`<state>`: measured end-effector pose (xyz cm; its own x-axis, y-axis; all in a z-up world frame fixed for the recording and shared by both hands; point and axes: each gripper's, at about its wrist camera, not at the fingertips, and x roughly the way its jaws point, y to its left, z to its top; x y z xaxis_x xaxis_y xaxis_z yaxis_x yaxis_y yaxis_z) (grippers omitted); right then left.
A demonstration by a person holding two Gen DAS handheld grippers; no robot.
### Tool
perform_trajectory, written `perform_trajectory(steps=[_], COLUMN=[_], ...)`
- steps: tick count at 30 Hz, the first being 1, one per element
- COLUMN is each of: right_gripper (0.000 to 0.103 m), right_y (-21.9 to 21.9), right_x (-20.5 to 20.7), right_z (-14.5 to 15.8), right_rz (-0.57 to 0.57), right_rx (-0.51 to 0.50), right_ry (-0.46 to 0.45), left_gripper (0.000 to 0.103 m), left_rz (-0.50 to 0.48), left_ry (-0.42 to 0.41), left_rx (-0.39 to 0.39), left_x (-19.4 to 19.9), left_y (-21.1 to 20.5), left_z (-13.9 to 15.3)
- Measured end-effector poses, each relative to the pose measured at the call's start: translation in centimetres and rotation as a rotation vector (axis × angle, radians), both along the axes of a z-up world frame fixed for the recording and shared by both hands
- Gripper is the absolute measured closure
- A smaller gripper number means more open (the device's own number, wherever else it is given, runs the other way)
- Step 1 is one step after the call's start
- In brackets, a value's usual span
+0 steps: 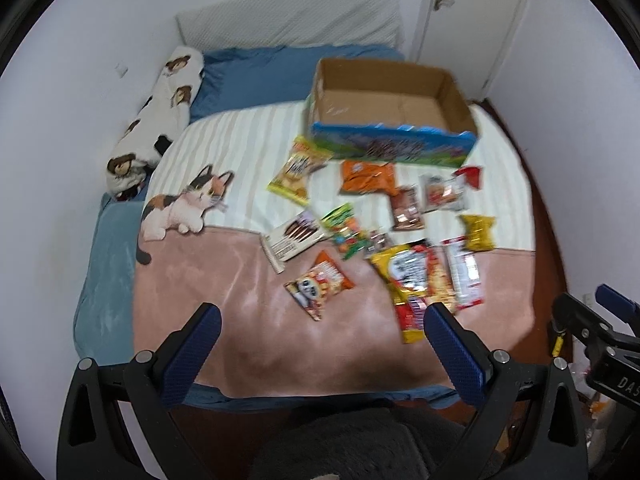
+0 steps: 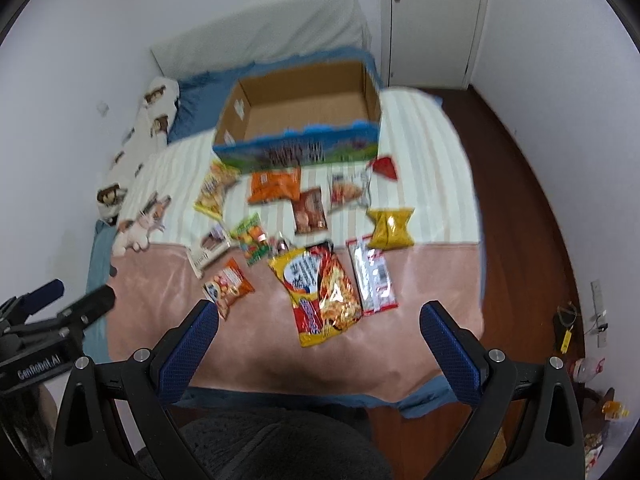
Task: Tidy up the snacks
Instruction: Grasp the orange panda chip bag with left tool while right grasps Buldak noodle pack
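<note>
Several snack packets lie spread on a bed. An open cardboard box (image 1: pixel 394 114) with a blue printed front stands behind them; it also shows in the right wrist view (image 2: pixel 304 120) and looks empty. A large yellow-red noodle packet (image 1: pixel 416 284) (image 2: pixel 320 292) lies nearest. A small orange panda packet (image 1: pixel 320 284) (image 2: pixel 226 284) lies to its left. My left gripper (image 1: pixel 322 320) is open, held above the bed's near edge. My right gripper (image 2: pixel 320 318) is open, above the near edge too, in front of the noodle packet. Neither touches anything.
A pink and striped blanket (image 1: pixel 248 292) covers the bed. A cat plush (image 1: pixel 180 208) and a long bear-print pillow (image 1: pixel 160 120) lie at the left by the wall. A white door (image 2: pixel 436 20) is at the back right. Wooden floor (image 2: pixel 520 220) runs along the right.
</note>
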<state>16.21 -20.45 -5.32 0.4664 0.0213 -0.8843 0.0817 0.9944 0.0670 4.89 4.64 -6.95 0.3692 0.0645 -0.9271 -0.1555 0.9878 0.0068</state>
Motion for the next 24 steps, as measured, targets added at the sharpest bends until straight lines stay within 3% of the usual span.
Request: perform_trajectory(steps=[5, 12, 17, 24], right_gripper=[0.0, 0.0, 0.0, 0.001], right_y=[-0.3, -0.5, 0.2, 2.4], right_x=[4.1, 9.9, 13.2, 16.1], right_z=[-8.2, -18.9, -23.1, -27.2], right_rz=[0.014, 0.03, 0.085, 0.243], right_rx=[-0.015, -0.018, -0.013, -0.038], right_ry=[0.122, 0.231, 0.294, 0.394], left_gripper=[0.0, 0.0, 0.0, 0.0], left_rz=[0.003, -0.067, -0.205, -0.404], left_ry=[0.098, 0.227, 0.37, 0.449], left_rx=[0.052, 0.121, 0.147, 0.153], left_x=[2.2, 5.0, 7.6, 11.0], left_y=[1.5, 3.0, 2.3, 0.1], left_z=[-5.8, -14.0, -20.3, -26.5])
